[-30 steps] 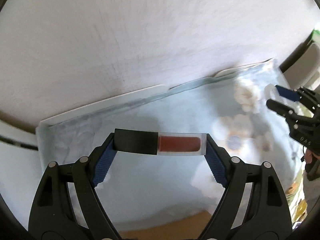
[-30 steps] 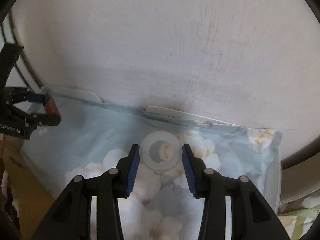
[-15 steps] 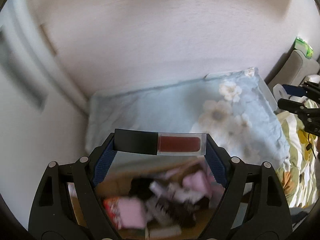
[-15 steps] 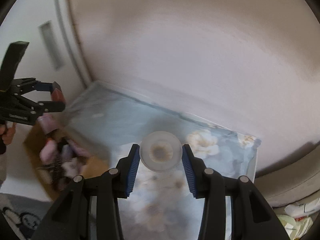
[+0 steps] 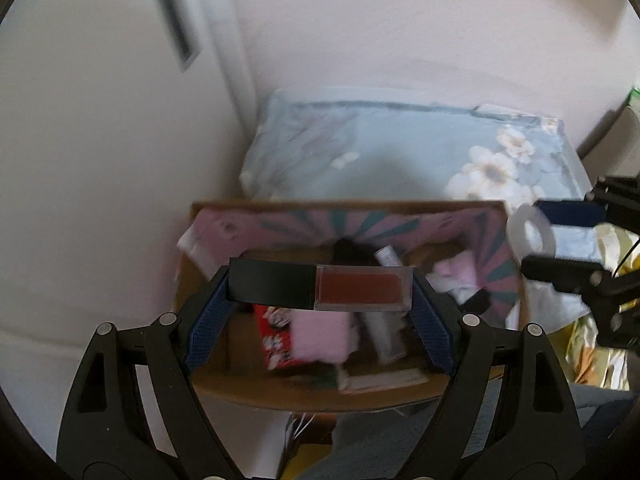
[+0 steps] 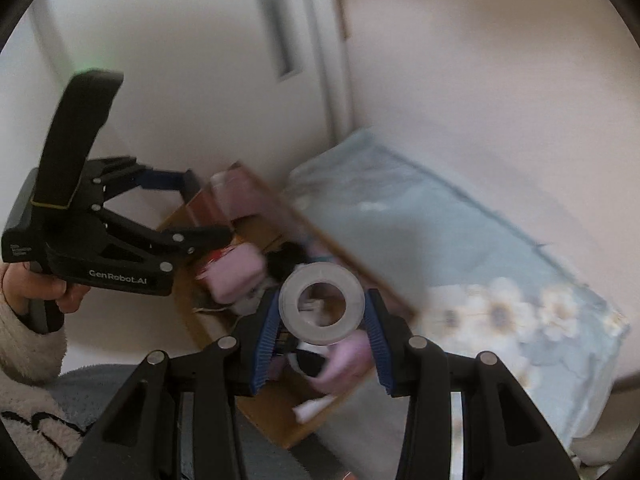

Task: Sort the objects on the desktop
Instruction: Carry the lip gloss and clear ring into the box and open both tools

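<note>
A second ago my cameras saw only the wall and the floral pillow; now the cardboard box (image 5: 472, 394) fills the lower middle of both views, so I have swung both loads over to it. I judge that the carrying is nearly done and the drop comes next.

My left gripper (image 5: 320, 292) is clamped end to end on the lip gloss tube (image 5: 320, 290), which lies crosswise between the pads, black cap to one side and dark red body to the other, above the box's open top. My right gripper (image 6: 322, 312) is closed on the tape roll (image 6: 322, 304), pinched across its width with its hole facing the camera, also above the box, nearer the edge on the side of the blue floral pillow (image 5: 400, 152).

The box already holds a jumble: a pink packet (image 5: 320, 336), a red printed pack, something black and a white tube; blur hides the detail.

Both grippers tilt steeply down toward the box. My left hand (image 6: 44, 290), in a fleecy sleeve, grasps its handle to the box's outer side, near the wall.
</note>
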